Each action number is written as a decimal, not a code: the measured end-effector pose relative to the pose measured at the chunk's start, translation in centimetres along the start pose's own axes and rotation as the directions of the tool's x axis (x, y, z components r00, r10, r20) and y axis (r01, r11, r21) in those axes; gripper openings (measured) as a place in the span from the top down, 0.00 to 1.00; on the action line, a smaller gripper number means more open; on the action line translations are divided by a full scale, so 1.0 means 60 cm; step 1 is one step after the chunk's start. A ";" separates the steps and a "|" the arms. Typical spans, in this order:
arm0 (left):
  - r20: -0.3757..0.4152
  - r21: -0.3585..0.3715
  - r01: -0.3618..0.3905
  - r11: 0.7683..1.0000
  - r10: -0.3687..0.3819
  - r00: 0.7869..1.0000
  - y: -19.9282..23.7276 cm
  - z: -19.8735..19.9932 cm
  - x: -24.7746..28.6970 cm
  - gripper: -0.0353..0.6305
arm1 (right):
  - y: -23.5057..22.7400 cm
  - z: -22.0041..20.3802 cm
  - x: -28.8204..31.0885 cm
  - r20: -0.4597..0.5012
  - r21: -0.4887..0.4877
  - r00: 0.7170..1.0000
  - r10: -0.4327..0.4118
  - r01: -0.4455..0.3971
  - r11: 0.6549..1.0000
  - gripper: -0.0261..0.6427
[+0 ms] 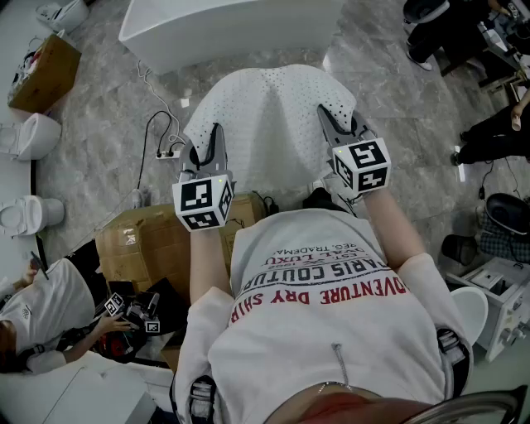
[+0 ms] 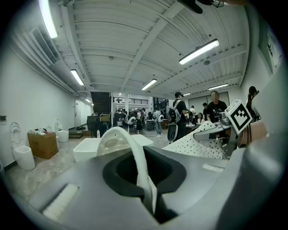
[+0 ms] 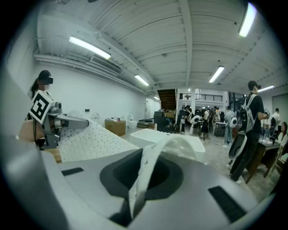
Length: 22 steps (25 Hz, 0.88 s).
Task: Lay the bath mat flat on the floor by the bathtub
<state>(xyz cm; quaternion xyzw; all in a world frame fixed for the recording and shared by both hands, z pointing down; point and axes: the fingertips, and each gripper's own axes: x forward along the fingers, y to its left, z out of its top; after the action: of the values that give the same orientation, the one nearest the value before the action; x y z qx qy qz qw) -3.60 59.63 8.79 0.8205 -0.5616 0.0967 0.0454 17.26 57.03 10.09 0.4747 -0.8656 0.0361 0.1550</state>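
The white dotted bath mat (image 1: 269, 124) hangs spread in the air between my two grippers, sagging in the middle, above the grey marble floor. The white bathtub (image 1: 224, 25) lies just beyond its far edge. My left gripper (image 1: 214, 137) is shut on the mat's left near edge, and a fold of the mat (image 2: 143, 175) shows pinched between its jaws. My right gripper (image 1: 326, 116) is shut on the right near edge, with the mat's edge (image 3: 140, 179) clamped in its jaws. Both gripper views show the bathtub (image 2: 87, 148) (image 3: 166, 139) ahead and the mat stretching towards the other gripper.
A cardboard box (image 1: 153, 240) sits on the floor under my left arm, with a power strip and cable (image 1: 166, 151) beside it. Toilets (image 1: 29, 137) and another box (image 1: 43, 74) stand at the left. A person (image 1: 41, 306) crouches at lower left; other people stand at the right.
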 end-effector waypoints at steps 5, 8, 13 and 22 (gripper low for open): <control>-0.001 -0.015 0.003 1.000 -0.003 1.000 0.005 -0.001 0.004 0.92 | -0.003 0.003 0.006 0.006 0.008 1.000 -0.006 0.006 1.000 0.93; -0.003 -0.028 0.003 1.000 -0.003 1.000 0.009 -0.003 0.003 0.92 | -0.002 0.003 0.009 0.009 0.015 1.000 -0.004 0.004 1.000 0.93; -0.006 -0.055 -0.004 0.999 0.003 1.000 0.022 -0.005 0.005 0.92 | -0.005 -0.001 0.018 0.004 0.048 1.000 -0.007 0.007 0.999 0.93; -0.051 -0.092 -0.035 0.995 0.031 0.998 0.058 -0.033 0.044 0.92 | -0.018 -0.023 0.085 -0.058 0.083 0.998 0.039 -0.035 0.996 0.93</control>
<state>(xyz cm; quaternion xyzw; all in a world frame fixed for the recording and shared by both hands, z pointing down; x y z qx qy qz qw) -6.15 56.32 11.17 0.8055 -0.5777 0.0913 0.0957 15.89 52.59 12.84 0.4633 -0.8670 0.0888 0.1603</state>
